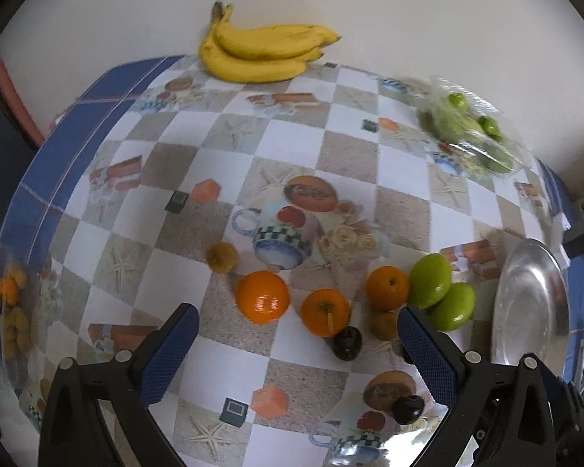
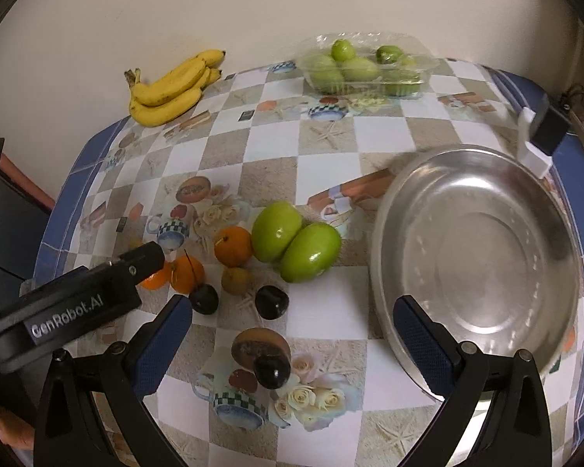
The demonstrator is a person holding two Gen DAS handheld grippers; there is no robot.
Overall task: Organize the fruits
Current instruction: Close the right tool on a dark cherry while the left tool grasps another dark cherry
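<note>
Loose fruit lies mid-table: three oranges (image 1: 262, 296) (image 2: 233, 246), two green fruits (image 1: 430, 280) (image 2: 310, 252), dark plums (image 1: 346, 343) (image 2: 271, 302) and small brownish fruits (image 1: 222, 257) (image 2: 235, 280). An empty steel plate (image 1: 531, 303) (image 2: 475, 257) sits to their right. My left gripper (image 1: 298, 323) is open and empty, hovering just before the oranges. My right gripper (image 2: 292, 311) is open and empty, above a plum (image 2: 271, 371), beside the plate. The left gripper's body (image 2: 78, 303) shows in the right wrist view.
A banana bunch (image 1: 261, 54) (image 2: 171, 87) lies at the far edge by the wall. A clear plastic tray of green fruit (image 1: 467, 128) (image 2: 364, 66) sits at the back right. A bag of small fruit (image 1: 11, 311) lies at the left edge. A black-and-white device (image 2: 541, 136) stands behind the plate.
</note>
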